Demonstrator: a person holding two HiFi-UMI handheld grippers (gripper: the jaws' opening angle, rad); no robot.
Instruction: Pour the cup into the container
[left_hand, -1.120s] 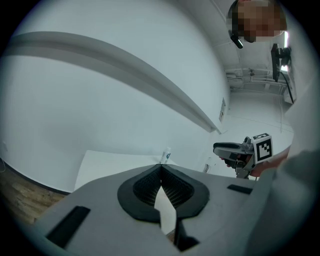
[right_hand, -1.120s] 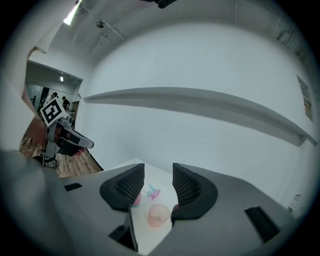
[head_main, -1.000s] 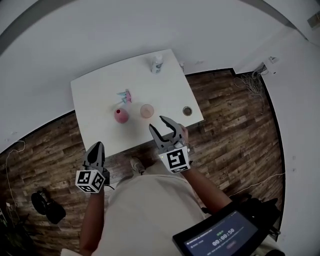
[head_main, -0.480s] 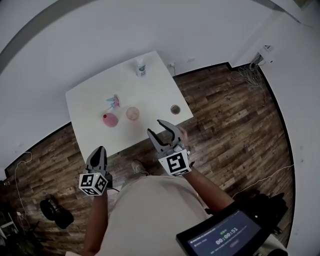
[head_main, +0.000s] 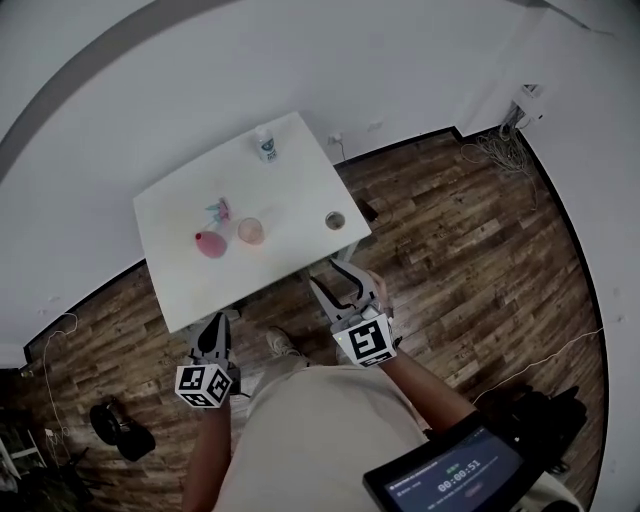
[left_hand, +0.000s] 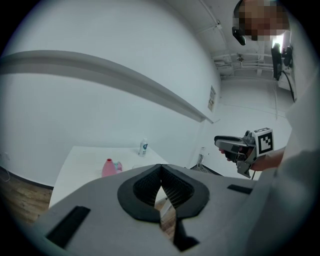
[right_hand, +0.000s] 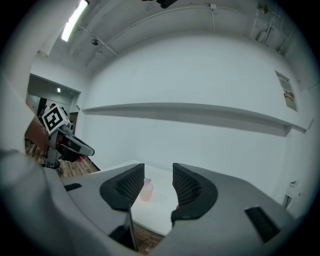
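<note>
- Short of the near edge of the white rectangular table (head_main: 290, 190), over the wood-plank floor (head_main: 450, 230), we carry both grippers low and in front of us, well apart from everything on the tabletop; nothing is within reach yet.
- The left gripper (head_main: 217, 327) has its jaws pressed fully together with nothing between them. We judge it is parked that way because the pour needs only one tool.
- The right gripper (head_main: 328, 275) has its jaws partly apart and grips nothing. Its view lines the gap up with the translucent pink plastic cup (head_main: 251, 231) far ahead, so we read this opening as readied for the cup's width.
- The cup stands upright near the table's middle, touched by no gripper. We cannot tell from here what it contains.
- The small round dark-rimmed container (head_main: 334, 220), which we take as the pour target, sits near the table's right edge, apart from the cup.
- A pink bottle with a narrow neck (head_main: 210, 244) stands just left of the cup, a small pink-and-teal object (head_main: 219, 210) lies behind it, and a white labelled bottle (head_main: 265, 145) stands at the far edge.
- We judge the task is not yet begun: the next step is closing the distance to the cup with the right gripper.
</note>
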